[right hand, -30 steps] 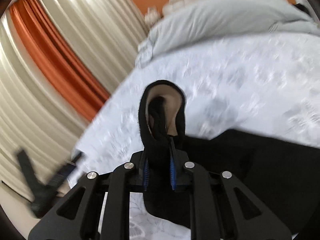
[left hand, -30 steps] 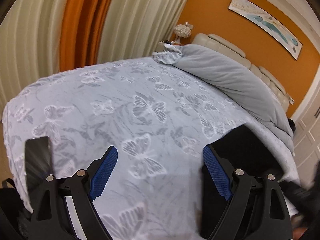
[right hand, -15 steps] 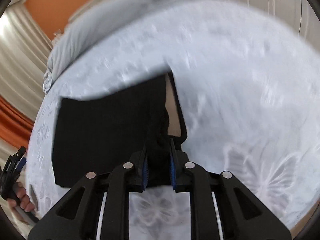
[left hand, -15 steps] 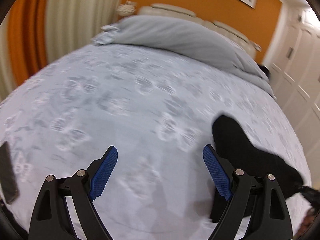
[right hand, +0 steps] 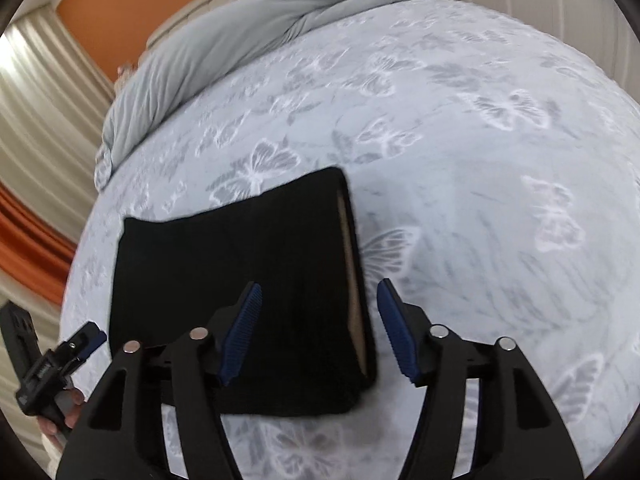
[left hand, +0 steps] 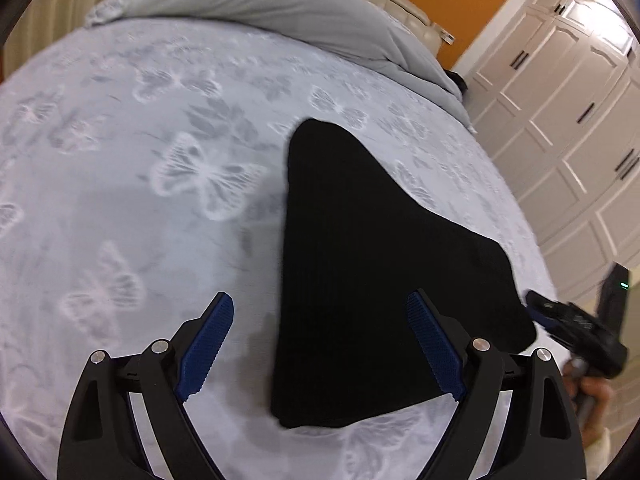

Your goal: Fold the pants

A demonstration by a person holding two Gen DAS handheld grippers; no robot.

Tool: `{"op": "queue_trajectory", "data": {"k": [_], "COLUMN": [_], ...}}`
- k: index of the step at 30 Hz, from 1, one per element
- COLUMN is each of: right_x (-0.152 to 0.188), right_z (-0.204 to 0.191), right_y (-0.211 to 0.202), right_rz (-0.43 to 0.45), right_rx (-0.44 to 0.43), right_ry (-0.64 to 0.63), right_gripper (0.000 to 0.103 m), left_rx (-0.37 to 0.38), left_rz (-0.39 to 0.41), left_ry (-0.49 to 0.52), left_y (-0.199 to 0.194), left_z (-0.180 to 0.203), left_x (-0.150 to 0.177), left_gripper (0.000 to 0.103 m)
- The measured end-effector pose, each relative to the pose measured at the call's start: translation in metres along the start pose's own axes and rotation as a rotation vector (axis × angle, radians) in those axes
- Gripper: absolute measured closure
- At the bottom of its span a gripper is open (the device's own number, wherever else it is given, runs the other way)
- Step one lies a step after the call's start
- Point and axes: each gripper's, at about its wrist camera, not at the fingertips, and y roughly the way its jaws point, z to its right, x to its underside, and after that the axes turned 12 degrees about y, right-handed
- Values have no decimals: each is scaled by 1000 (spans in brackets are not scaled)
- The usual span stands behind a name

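The black pants (left hand: 360, 264) lie folded flat on the bed; in the right wrist view (right hand: 240, 272) a tan lining shows along their right edge. My left gripper (left hand: 320, 348) is open and empty, held above the pants' near left edge. My right gripper (right hand: 318, 332) is open and empty, its jaws standing either side of the pants' near right edge. The right gripper also shows in the left wrist view (left hand: 576, 332), and the left gripper in the right wrist view (right hand: 60, 364), each beside the pants.
The bed has a pale butterfly-print bedspread (left hand: 160, 160). A grey duvet (left hand: 280, 4) is bunched at the headboard. White wardrobe doors (left hand: 568, 120) stand to the right of the bed, curtains (right hand: 36, 128) to the left.
My right gripper has opened and let go of the pants, which now lie folded on the bed. My left gripper has swung right, over the pants.
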Motion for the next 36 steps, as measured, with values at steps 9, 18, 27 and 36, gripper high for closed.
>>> {"op": "queue_trajectory", "data": {"k": [9,18,27,36], "right_x": [6,10,38,84], "right_z": [-53,-19,-8,-57], "right_y": [-9,-7,47,-27], "right_rz": [82,81,-159,-206], "right_rx": [-110,115,-65,-238], "right_ry": [-153,-108,16,-196], "right_gripper": [87,13,63,35], "left_rx": [70,-22,-2,17], "left_rz": [-54,12,-97,-10], "left_ry": [-197,-187,-139,-136], "left_y": [25,-3,46,-63], "left_z": [-40,-41,-26,-38], "left_x": [-4,-4,14,26], "left_gripper": [71,19,40,65]}}
